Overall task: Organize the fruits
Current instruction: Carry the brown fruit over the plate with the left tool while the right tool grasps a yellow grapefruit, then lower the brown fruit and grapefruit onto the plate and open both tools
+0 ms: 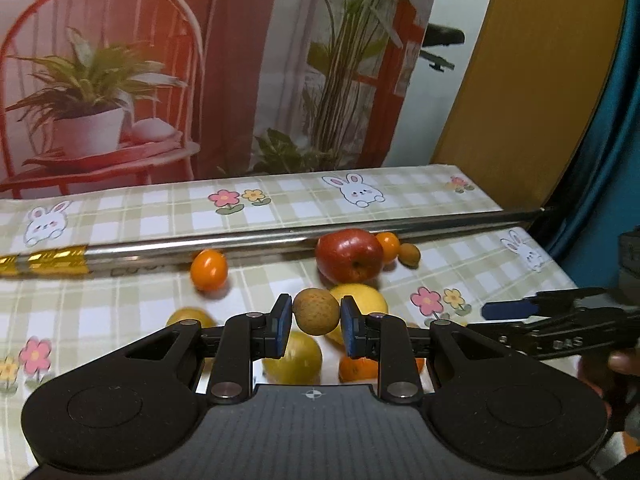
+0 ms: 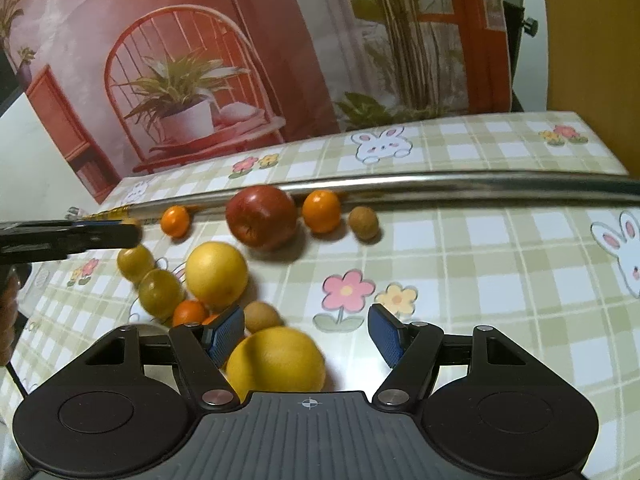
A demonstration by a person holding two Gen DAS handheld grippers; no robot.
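Gripping a brown longan (image 1: 316,311), left tool (image 1: 316,320); right tool (image 2: 306,330) seemingly empty.

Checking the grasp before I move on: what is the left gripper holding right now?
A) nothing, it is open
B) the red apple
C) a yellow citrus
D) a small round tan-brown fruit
D: in the left wrist view the left gripper has its blue pads pressed on either side of the small tan-brown fruit, while the red apple sits behind by the metal rod.

Home tabletop setup — bunny-print tablecloth (image 2: 480,264), printed plant-and-chair backdrop (image 1: 160,72), scattered fruit
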